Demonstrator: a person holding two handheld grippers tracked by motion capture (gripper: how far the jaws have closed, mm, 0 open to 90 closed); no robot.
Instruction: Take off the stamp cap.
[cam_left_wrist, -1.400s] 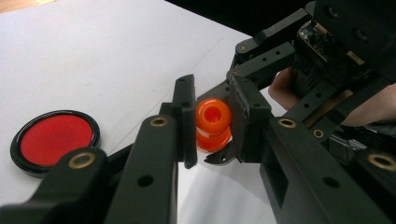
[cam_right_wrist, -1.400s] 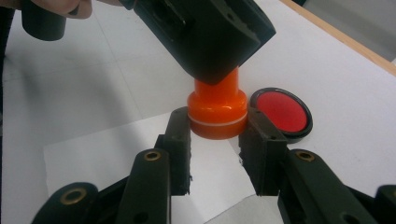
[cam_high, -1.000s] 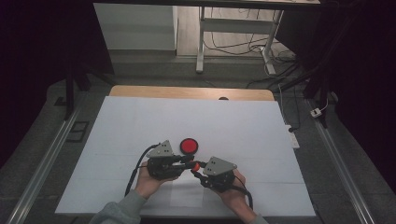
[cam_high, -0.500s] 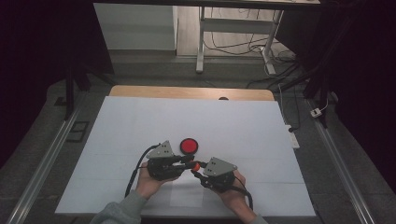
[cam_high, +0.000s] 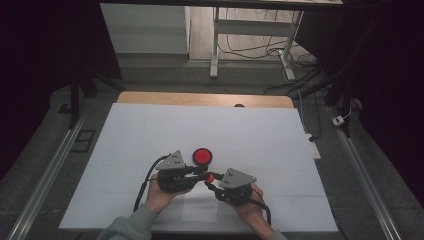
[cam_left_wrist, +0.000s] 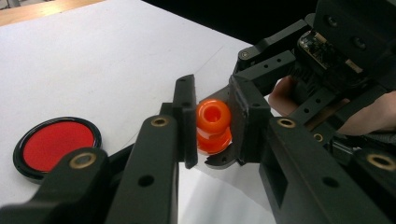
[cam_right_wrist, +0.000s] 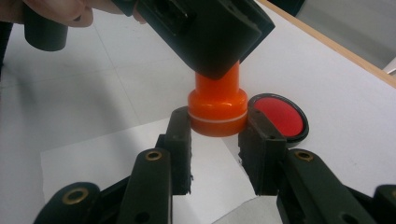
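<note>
- In the high view we see the left tool (cam_high: 200, 172) and the right tool (cam_high: 209, 181) meeting tip to tip near the front middle of the white bench (cam_high: 125, 150), each carried by one hand of the person.
- Between the two tools sits a small orange stamp (cam_high: 209, 176), a waisted plastic piece with a narrow neck and a wider base ringed by a thin pale line.
- In the left gripper view we see the left tool pinching the orange stamp (cam_left_wrist: 213, 125) at its narrow end, with the jaws pressed against either side; the hollow top of the piece faces the camera.
- In the right gripper view we see the right tool (cam_right_wrist: 215, 135) clamped on the wide base of the orange stamp (cam_right_wrist: 217, 108), one jaw on each flank, while the body of the left tool covers the upper neck.
- The stamp is thus gripped at both ends at once and is held above the bench, over a white paper sheet (cam_right_wrist: 116, 163) that lies near the front edge.
- A round red ink pad (cam_high: 202, 156) in a black rim lies flat on the bench just behind the tools, apart from the stamp.
- A bare strip of wood (cam_high: 200, 99) shows along the far edge of the bench.
</note>
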